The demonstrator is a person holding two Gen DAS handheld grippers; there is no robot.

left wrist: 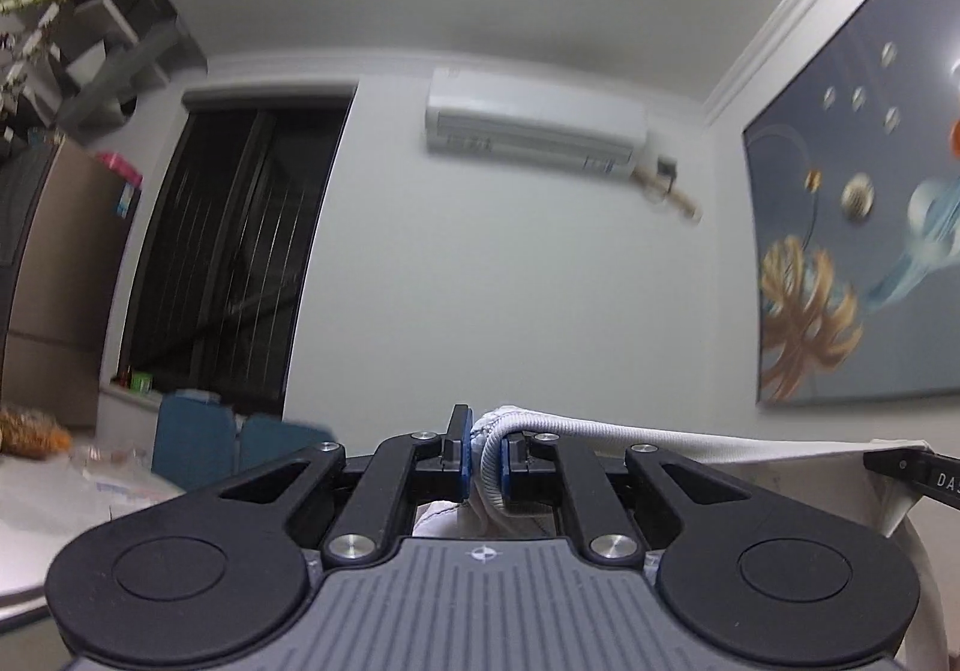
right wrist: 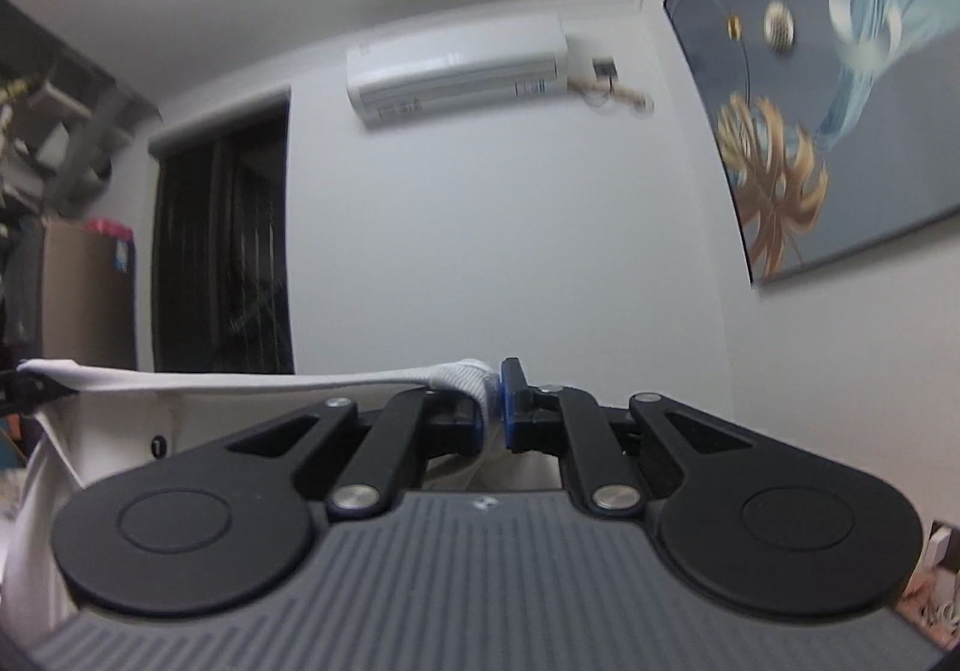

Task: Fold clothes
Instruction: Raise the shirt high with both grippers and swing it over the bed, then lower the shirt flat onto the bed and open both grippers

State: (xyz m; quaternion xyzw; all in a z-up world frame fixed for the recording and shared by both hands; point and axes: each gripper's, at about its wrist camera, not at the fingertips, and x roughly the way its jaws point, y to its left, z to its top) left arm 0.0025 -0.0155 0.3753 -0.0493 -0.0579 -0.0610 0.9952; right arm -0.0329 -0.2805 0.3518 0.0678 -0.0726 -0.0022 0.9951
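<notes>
The white knit garment with a ribbed hem (left wrist: 660, 434) hangs in the air between the two grippers, and no part of it can be seen resting on anything. The left gripper (left wrist: 485, 458) has its blue-padded fingers (left wrist: 463, 455) pressed almost together, pinching a bunched corner of the ribbed edge. From there the edge runs off to the right of the left wrist view, towards the black tip of the other gripper at that frame's right border. The right gripper (right wrist: 492, 410) does the mirror of this: its fingers (right wrist: 509, 407) pinch the opposite end of the same ribbed edge (right wrist: 240, 378), which stretches away to the left of the right wrist view.

The relation that matters is this: the held edge is the garment's long axis at this moment, pulled nearly straight and about level from one gripper to the other, with the rest of the cloth hanging below it and largely out of sight. Both grippers point roughly level at the far wall, towards the white air conditioner (left wrist: 534, 122), and neither is nearer to the cloth than the other, since each has one end. The white-topped desk (left wrist: 54, 503) shows only at the lower left of the left wrist view, below and to the left of the fingers. My guess is that the coming move calls for lowering the edge onto it evenly, both ends together.
</notes>
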